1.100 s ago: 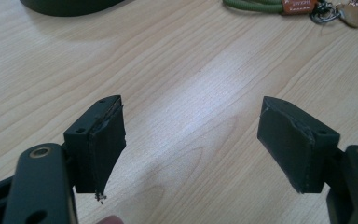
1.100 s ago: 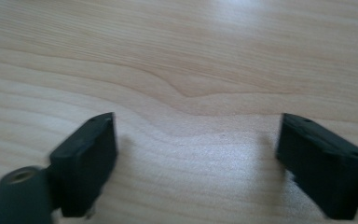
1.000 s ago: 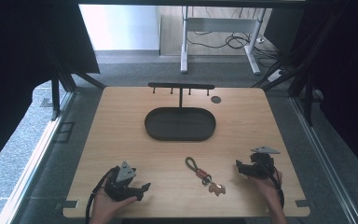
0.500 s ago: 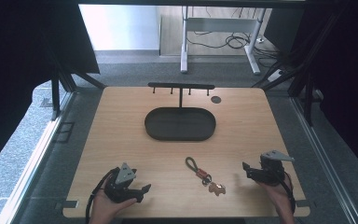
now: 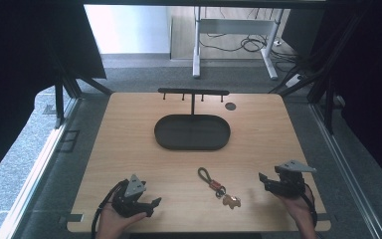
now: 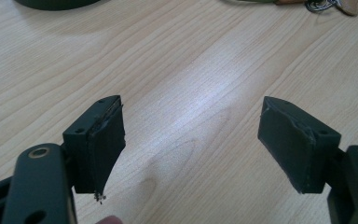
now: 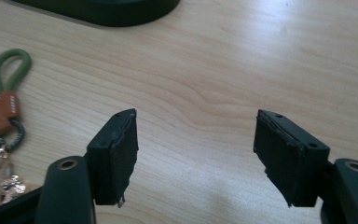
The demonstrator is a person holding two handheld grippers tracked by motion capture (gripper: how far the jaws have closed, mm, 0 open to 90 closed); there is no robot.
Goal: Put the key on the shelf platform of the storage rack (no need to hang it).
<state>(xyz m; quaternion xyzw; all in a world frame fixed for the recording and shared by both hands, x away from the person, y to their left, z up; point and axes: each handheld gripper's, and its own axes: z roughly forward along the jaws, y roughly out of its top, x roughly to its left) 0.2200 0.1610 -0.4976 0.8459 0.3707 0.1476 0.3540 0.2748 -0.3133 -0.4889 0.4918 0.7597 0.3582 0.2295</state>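
Tray (image 5: pixel 169 137): black oval, nothing in it, mid-table under hook rack (image 5: pixel 193 92).
Keychain (image 5: pixel 218 186): between my 2 grippers.
Left gripper (image 6: pixel 191 144): my jaws spread, holding nothing.
Right gripper (image 7: pixel 196 149): spread, holding nothing.

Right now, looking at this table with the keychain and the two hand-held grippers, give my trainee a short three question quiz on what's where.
1. True or false: the keychain lies inside the black oval tray.
2. Multiple choice: the left hand-held gripper is A) open and empty, B) shut on the keychain, C) resting in the tray.
3. Fill in: the hook rack stands at the tray's ____ edge, away from the person.

Key
1. False: it lies on the bare wooden table, between the tray and the person, left of the right hand-held gripper.
2. A.
3. Far.
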